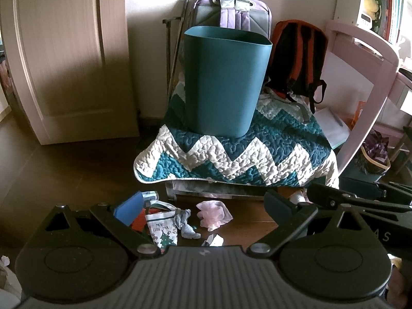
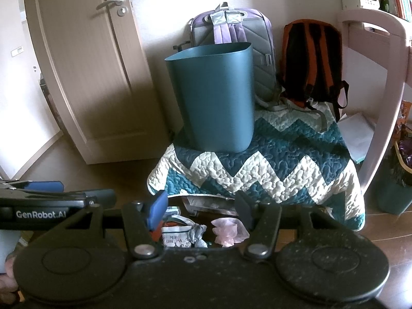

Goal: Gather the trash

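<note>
**Trash on floor, bin on quilt: both grippers empty**

Bin point(image 1: 226, 82): teal, upright, mouth up, standing on the zigzag quilt point(image 1: 257, 152) ahead of you. Probable reason for the perch: raised, its rim sits within easy reach for drops from either side. Inside not visible.

Trash, all on the dark floor point(image 1: 77, 170) in front of the quilt's hanging edge, between and below your jaws:
- Pink wad point(image 1: 213, 215): crumpled, thin, looks like tissue or film; likely light and squashy.
- Cone point(image 1: 162, 228): white printed paper, "Merry Christmas", lying on its side.
- Grey scrap point(image 1: 186, 224): crumpled, touching the cone.
- White bit point(image 1: 213, 240): small, near the camera edge.
- Red piece point(image 2: 157, 228): mostly hidden behind a pad.

Left gripper point(image 1: 203, 206): jaws wide, holding nothing, aimed over the pile.

Right gripper point(image 2: 200, 211): jaws wide, holding nothing, just beside the left, pink wad between its pads in view.

Backpacks behind the bin: not trash, by my judgement.
</note>
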Available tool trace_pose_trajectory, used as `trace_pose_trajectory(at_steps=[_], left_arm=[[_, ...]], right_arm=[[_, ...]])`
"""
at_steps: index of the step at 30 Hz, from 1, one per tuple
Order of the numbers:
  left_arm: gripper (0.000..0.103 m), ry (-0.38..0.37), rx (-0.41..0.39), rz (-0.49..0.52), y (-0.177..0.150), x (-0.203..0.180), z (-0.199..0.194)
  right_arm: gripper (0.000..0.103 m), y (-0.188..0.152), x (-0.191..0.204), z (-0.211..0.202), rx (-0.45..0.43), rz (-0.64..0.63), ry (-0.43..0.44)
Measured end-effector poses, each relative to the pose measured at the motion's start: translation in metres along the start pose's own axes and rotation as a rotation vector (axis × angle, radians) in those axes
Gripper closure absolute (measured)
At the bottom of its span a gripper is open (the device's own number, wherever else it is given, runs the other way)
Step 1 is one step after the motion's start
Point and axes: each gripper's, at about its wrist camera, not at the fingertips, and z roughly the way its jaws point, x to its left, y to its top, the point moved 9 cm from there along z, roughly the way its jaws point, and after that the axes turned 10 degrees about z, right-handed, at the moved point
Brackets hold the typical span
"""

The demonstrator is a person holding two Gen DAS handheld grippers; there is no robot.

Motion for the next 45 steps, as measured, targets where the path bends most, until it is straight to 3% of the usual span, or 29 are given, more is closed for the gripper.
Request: trace_pose_trajectory(at_steps=[14,24,30,37,45], left_arm=[[0.002,-0.005,0.012,-0.007,-0.007,0.000,0.008],[0.002,-0.019,0.067,-0.057,-0.006,0.015,0.050],[0.002,0.024,0.140,-0.123,-0.008,0.058,0.113],[0.002,0.042,0.275,-0.130,-0.019,0.091,0.210],[0.002,0.052,0.404,-0.101,-0.038,0.105,0.311]], right_arm=[[0.046,-0.003,-0.003,0.007,0.015,0.002,0.005],[0.046,0.001,-0.005,0.045,0.053,-0.046,0.007],[0.046,0.006,-0.030,0.107,0.086,-0.030,-0.024],[0.046,-0.019,-0.061,0.209,0.269,0.043,-0.016],[0.046,-0.050,-0.075,0.302,0.367,0.088,-0.009]])
